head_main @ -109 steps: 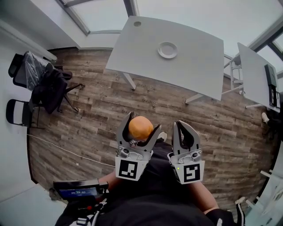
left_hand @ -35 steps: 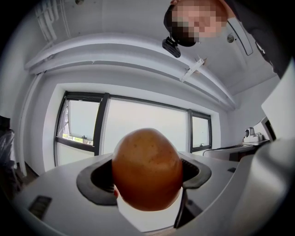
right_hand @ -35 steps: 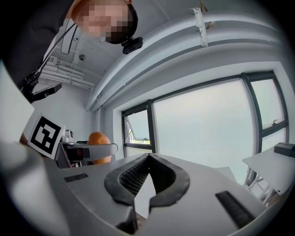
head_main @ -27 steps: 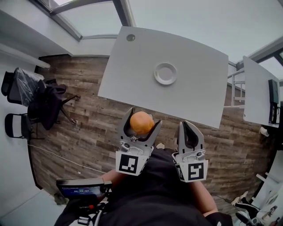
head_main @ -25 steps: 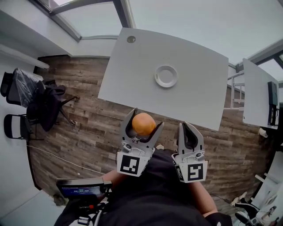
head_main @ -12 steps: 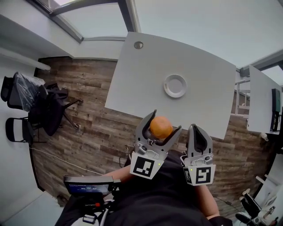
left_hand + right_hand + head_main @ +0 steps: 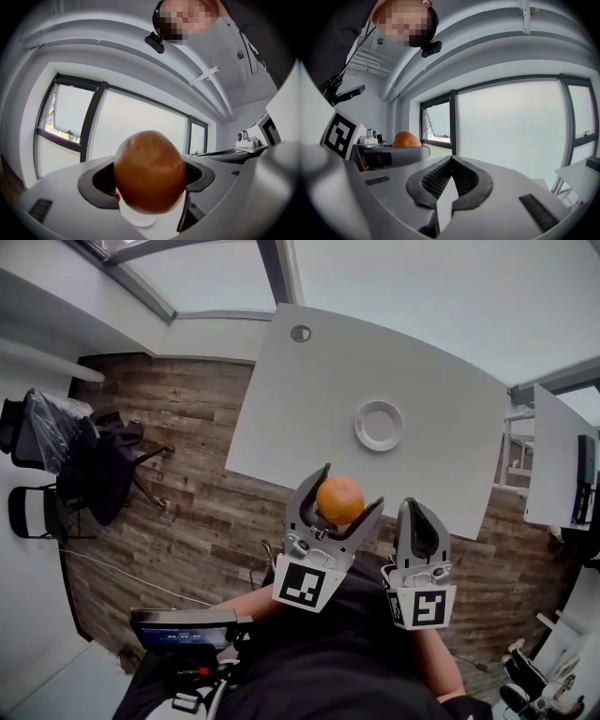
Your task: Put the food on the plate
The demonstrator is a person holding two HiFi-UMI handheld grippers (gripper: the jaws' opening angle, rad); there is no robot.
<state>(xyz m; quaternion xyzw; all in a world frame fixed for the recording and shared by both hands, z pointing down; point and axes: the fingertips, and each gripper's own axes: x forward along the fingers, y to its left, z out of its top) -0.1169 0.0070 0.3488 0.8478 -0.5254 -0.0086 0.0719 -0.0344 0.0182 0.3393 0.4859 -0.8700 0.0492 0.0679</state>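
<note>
1. While the left gripper (image 7: 150, 182) clamps the round orange-brown food (image 7: 149, 171) between its two jaws, the dark pads press against the food's sides
2. From the head view, the gripped food shows right at the near edge of the white table (image 7: 309, 409), in front of the person's body
3. The white plate (image 7: 380, 425) lies on the table toward its right edge, about midway between the near and far edges and apart from the food
4. The right gripper (image 7: 449, 183) has its jaws closed together with nothing between them, and it sits just beside the left gripper
5. A small round grommet hole (image 7: 300, 333) sits at the table's far left corner
6. Left of the table, chairs (image 7: 56, 442) draped with dark clothing stand on the wooden floor (image 7: 187, 512), and a second white table (image 7: 553, 465) stands off the right edge
</note>
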